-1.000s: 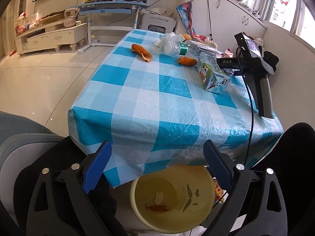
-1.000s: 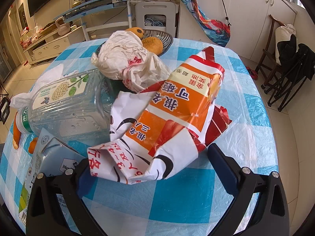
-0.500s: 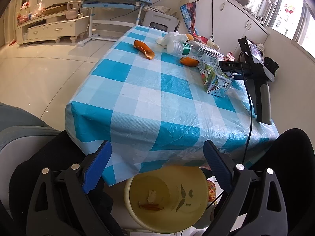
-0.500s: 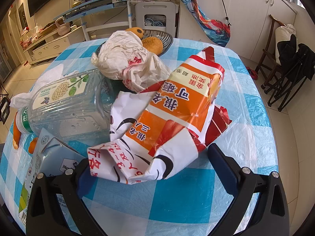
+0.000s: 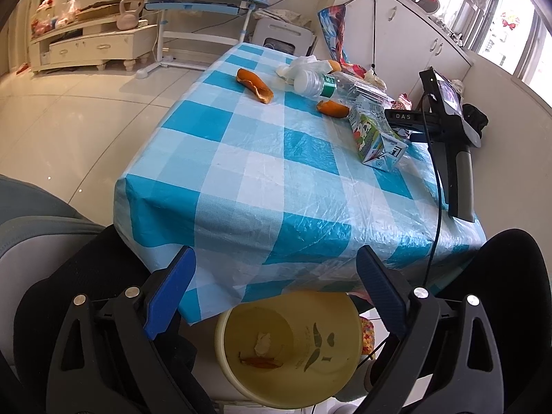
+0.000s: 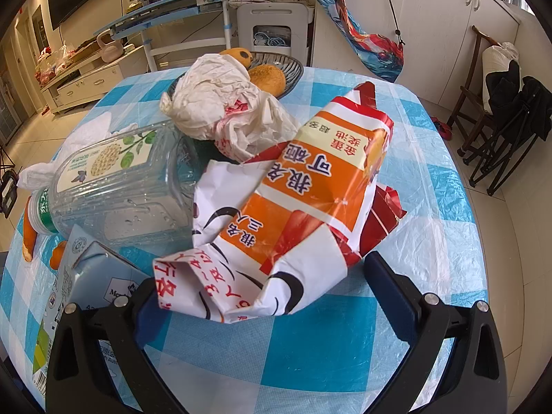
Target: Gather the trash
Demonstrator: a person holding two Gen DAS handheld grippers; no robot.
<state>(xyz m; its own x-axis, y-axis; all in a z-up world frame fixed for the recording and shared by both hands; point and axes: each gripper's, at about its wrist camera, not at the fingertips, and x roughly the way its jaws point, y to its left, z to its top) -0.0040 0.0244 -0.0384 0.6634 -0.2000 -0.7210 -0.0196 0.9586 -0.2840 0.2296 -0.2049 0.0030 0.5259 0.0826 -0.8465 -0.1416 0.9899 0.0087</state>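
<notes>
My left gripper (image 5: 276,293) is open and holds nothing; it hangs past the table's near edge above a yellow bin (image 5: 220,338) that holds a white scrap (image 5: 263,341) and a peel. On the checked tablecloth (image 5: 276,172) lie two orange peels (image 5: 253,84), a clear bottle (image 5: 324,84) and a milk carton (image 5: 374,134). My right gripper (image 6: 269,296) stands open around the near end of an orange and white snack wrapper (image 6: 310,189) lying on the table; its left pad is hidden behind the wrapper.
Beside the wrapper are the bottle (image 6: 114,186), a crumpled white bag (image 6: 220,110), the carton (image 6: 86,276) and a dish (image 6: 293,69) with buns. The right gripper's handle (image 5: 460,179) and its cable rise at the table's right side. Dark chairs flank the bin.
</notes>
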